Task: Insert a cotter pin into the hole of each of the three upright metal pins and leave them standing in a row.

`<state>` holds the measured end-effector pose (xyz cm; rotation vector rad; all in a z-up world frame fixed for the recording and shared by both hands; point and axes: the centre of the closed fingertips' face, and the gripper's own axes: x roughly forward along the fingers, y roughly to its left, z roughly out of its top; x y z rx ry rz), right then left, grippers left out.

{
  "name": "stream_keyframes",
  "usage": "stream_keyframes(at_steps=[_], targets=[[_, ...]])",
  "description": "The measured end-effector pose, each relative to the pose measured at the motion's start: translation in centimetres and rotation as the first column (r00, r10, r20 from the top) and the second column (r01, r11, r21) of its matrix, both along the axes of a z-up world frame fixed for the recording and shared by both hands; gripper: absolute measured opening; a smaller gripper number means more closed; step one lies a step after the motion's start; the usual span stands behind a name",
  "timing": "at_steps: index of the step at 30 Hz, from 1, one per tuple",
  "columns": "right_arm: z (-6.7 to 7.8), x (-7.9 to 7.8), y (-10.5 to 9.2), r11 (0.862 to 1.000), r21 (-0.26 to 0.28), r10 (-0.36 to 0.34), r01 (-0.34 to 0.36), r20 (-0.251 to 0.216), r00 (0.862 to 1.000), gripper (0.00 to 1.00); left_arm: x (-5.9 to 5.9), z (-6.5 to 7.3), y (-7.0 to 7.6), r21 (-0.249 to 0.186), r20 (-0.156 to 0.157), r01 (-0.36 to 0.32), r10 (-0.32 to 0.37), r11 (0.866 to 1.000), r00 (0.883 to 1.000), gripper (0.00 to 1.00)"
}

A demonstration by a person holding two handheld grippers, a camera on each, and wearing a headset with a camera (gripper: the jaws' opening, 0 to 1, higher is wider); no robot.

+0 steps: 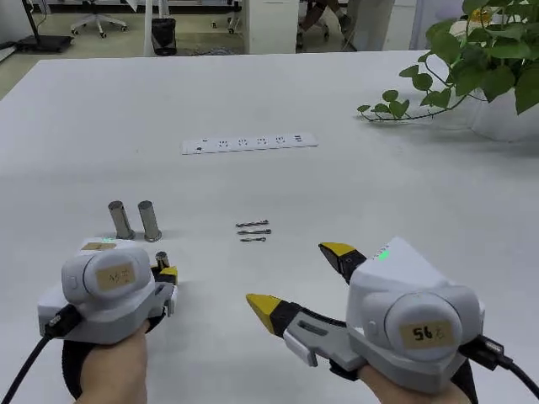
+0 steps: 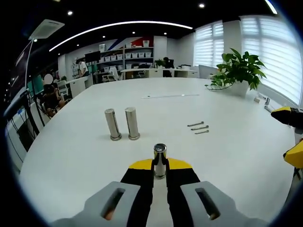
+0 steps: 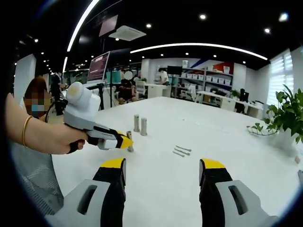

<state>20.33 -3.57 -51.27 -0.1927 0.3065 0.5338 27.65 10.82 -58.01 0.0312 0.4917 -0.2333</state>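
Observation:
Two metal pins (image 1: 135, 220) stand upright side by side on the white table; they also appear in the left gripper view as metal pins (image 2: 120, 124). A third metal pin (image 2: 160, 160) stands upright between the yellow tips of my left gripper (image 2: 160, 165), which is shut on it; the head view shows this left gripper (image 1: 164, 271) with the third pin (image 1: 162, 260). Three cotter pins (image 1: 253, 231) lie in a short stack mid-table. My right gripper (image 1: 301, 276) hovers open above the table, near the cotter pins, with nothing between its fingers.
A white power strip (image 1: 249, 143) lies further back. A potted plant (image 1: 480, 59) stands at the far right, its vine (image 1: 396, 105) trailing onto the table. Chairs and people are beyond the table's far edge.

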Motion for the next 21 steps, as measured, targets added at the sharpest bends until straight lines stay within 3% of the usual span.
stream_keyframes(at_steps=[4, 13, 19, 21], targets=[[-0.06, 0.01, -0.03, 1.0, 0.003, -0.001, 0.001, -0.005, 1.0, 0.58, -0.07, 0.04, 0.05, 0.031, 0.012, -0.004, 0.003, 1.0, 1.0, 0.06], [-0.09, 0.09, -0.46, 1.0, 0.018, -0.023, 0.023, -0.024, 0.999, 0.53, -0.06, 0.04, 0.22, 0.008, 0.02, -0.019, 0.019, 1.0, 1.0, 0.06], [0.02, 0.18, -0.76, 1.0, -0.016, -0.02, 0.019, -0.034, 0.999, 0.5, -0.42, -0.68, 0.19, 0.006, -0.01, -0.02, 0.02, 1.0, 1.0, 0.1], [0.54, 0.38, -0.74, 0.999, 0.034, -0.014, 0.015, -0.043, 0.999, 0.5, -0.51, -0.58, 0.15, 0.008, -0.005, -0.014, 0.014, 1.0, 1.0, 0.12]])
